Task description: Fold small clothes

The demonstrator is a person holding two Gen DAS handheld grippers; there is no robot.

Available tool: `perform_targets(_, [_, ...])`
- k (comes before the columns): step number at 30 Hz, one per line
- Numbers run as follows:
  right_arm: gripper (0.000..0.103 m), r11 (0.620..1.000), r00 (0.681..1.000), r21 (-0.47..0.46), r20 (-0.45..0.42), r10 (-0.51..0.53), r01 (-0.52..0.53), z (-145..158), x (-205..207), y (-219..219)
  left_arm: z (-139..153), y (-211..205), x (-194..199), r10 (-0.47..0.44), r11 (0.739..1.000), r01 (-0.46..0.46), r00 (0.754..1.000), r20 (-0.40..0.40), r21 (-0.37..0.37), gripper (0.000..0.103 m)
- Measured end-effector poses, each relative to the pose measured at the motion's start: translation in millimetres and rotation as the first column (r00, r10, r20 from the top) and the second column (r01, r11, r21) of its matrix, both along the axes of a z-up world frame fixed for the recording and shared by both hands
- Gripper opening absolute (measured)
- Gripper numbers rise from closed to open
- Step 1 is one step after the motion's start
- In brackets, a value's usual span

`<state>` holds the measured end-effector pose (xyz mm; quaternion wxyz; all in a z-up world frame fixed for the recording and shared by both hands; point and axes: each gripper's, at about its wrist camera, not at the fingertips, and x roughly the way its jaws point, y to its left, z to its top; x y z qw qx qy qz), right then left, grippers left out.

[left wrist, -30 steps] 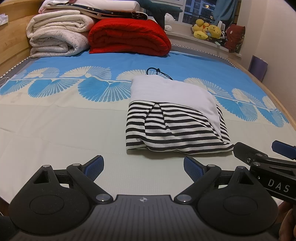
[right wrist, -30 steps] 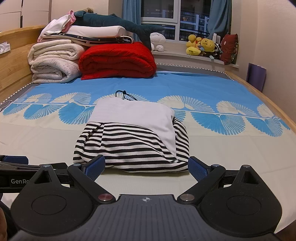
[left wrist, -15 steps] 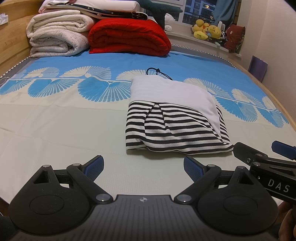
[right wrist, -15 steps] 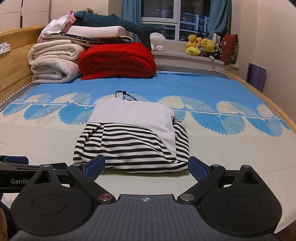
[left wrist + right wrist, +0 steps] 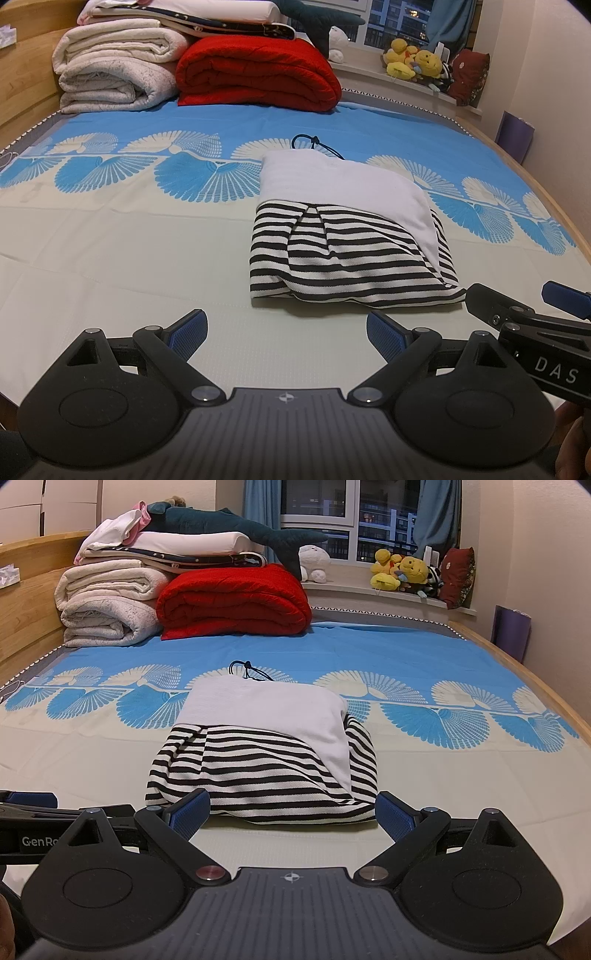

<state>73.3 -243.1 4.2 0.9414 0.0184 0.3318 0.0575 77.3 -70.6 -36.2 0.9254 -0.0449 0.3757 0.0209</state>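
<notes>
One folded black-and-white striped knit garment with a plain white panel (image 5: 343, 236) lies near the middle of the bed (image 5: 110, 258), on the pale part of the sheet just short of the blue fan-pattern band; in the left wrist view it sits at about one o'clock from the left gripper (image 5: 286, 332), and in the right wrist view it is dead ahead at twelve o'clock, its near folded edge lying just beyond the right gripper (image 5: 291, 812). It reads as an already compact bundle, white layer turned over the stripes, so the fold looks largely done. Both tools hang low near the near edge of the bed with their blue-padded fingers (image 5: 188, 332) spread wide and nothing between them, probably held back to judge the bundle or to come in for a last tuck. A thin dark cord loop (image 5: 314, 146) pokes out at the garment's far edge, at twelve o'clock from it. At the headboard end, around eleven o'clock, sit one folded red quilt (image 5: 255, 74) and two rolled cream blankets (image 5: 114, 74) with flat bedding stacked on top, parked clear of the working area. By count: one garment, two grippers, four fingers.
</notes>
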Motion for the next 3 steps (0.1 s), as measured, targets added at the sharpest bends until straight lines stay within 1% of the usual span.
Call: perform_targets(3, [0.096, 1.0, 1.0, 0.001, 0.0, 0.001, -0.001, 0.0, 0.0, -0.2, 0.1, 0.2, 0.1, 0.0, 1.0, 0.0, 1.0, 0.0, 0.0, 0.095])
